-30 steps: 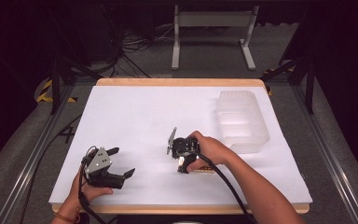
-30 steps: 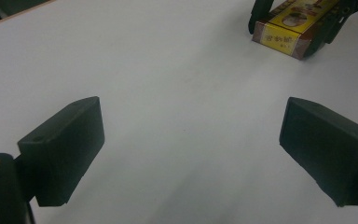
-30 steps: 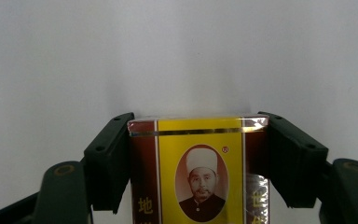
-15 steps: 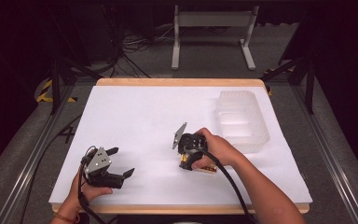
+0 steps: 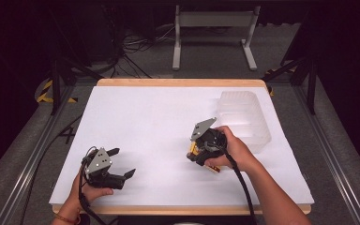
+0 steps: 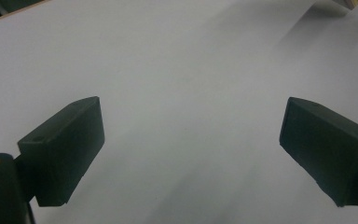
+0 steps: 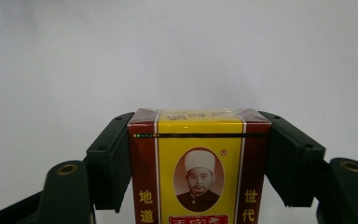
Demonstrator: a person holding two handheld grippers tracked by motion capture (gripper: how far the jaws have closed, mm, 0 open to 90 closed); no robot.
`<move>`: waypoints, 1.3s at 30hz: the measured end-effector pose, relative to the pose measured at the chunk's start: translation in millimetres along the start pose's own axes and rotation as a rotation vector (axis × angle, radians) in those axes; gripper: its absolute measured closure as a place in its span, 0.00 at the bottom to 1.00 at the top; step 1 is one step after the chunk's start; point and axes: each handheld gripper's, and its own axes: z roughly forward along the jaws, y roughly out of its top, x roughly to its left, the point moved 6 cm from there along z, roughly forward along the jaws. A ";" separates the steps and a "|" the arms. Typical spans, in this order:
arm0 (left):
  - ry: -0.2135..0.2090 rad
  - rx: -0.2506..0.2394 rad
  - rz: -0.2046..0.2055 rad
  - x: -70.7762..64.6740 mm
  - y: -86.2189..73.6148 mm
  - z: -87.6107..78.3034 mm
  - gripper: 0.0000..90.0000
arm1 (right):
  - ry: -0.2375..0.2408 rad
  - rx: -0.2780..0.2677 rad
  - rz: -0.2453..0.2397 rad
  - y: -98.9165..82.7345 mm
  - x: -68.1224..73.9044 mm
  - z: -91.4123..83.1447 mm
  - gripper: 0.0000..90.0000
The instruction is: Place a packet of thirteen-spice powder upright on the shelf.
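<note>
White table (image 5: 159,122), right tool (image 7: 198,163) clamped on yellow-red box (image 7: 198,168) reading 地道, 世代, left tool (image 6: 191,154) apart.

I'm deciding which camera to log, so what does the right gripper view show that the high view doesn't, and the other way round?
Right gripper view alone: the printed front of the red and yellow box, a portrait and Chinese characters, with a black jaw pressed against each side.

High view alone: the clear plastic container at the table's far right, the left gripper with jaws apart near the front left, and both forearms.

Both: the right gripper holding the box over the white tabletop.
</note>
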 end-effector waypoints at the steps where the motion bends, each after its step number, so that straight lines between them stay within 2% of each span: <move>1: -0.002 0.001 0.002 0.0 -0.1 0.1 0.08 | -0.002 -0.013 0.004 0.0 -0.1 -1.9 0.36; 9: -0.003 0.004 0.000 -0.2 -0.4 1.3 0.08 | -0.079 -0.091 0.052 1.9 -6.9 -14.6 0.36; 17: -0.006 0.007 -0.003 -0.3 -0.9 1.9 0.08 | -0.144 -0.168 0.080 7.5 -15.2 -27.2 0.36; 29: -0.006 0.006 -0.007 0.8 -0.9 1.1 0.08 | -0.267 -0.370 0.174 18.2 -35.6 -60.3 0.36; 34: -0.006 0.002 -0.009 1.3 -1.0 0.7 0.08 | -0.309 -0.414 0.213 16.3 -44.1 -69.0 0.36; 36: -0.008 0.002 -0.013 1.5 -1.2 0.4 0.08 | -0.339 -0.431 0.247 11.2 -53.7 -74.3 0.36; 38: -0.007 0.001 -0.011 1.7 -1.2 0.3 0.08 | -0.347 -0.433 0.255 9.7 -56.1 -75.5 0.36; 39: -0.007 0.000 -0.011 1.7 -1.2 0.5 0.08 | -0.367 -0.448 0.284 4.6 -63.3 -78.8 0.36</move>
